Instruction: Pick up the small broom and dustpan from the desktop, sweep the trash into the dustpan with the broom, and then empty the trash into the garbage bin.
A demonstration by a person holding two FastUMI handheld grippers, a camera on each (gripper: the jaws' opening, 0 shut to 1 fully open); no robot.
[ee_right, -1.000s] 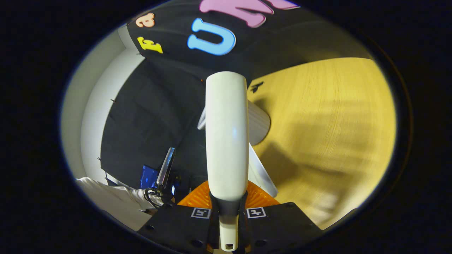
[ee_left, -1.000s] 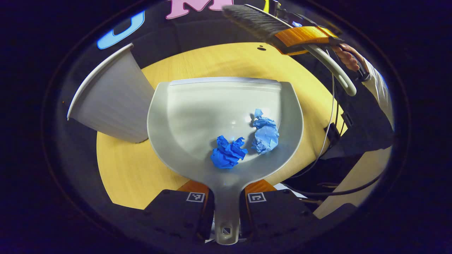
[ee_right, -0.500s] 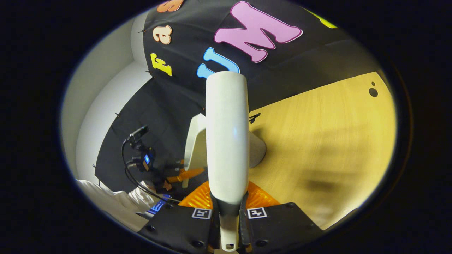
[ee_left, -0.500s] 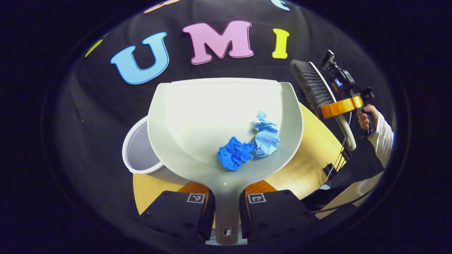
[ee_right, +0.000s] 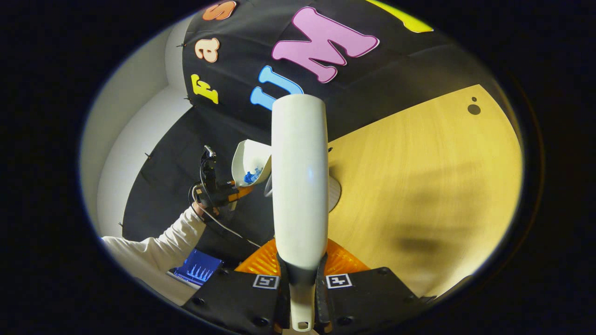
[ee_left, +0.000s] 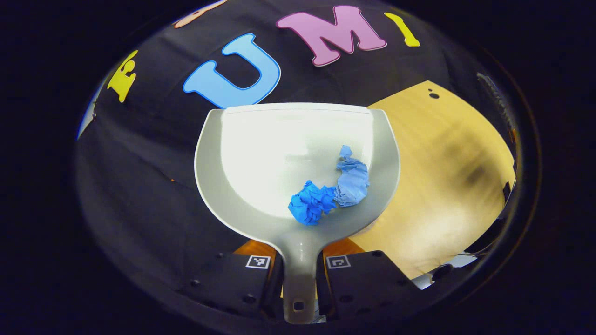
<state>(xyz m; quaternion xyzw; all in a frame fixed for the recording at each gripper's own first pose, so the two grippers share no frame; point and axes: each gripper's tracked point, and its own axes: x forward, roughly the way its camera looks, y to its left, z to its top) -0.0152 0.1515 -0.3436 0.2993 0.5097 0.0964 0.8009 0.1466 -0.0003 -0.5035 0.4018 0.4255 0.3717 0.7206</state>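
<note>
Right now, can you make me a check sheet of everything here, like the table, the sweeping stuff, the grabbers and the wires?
Surface: yellow wooden table, dark dot near its far edge.
Job's things: white dustpan lifted, holding two crumpled blue paper balls; white broom handle; white bin mostly hidden behind that handle.
Clutter: nothing seen loose on the table.
Grippers: left gripper fingers clamp the dustpan's handle; right gripper fingers clamp the broom handle.
Cables: a thin cable hangs from the left gripper.
Surroundings: black cloth wall, pale wall, white sleeve.
</note>
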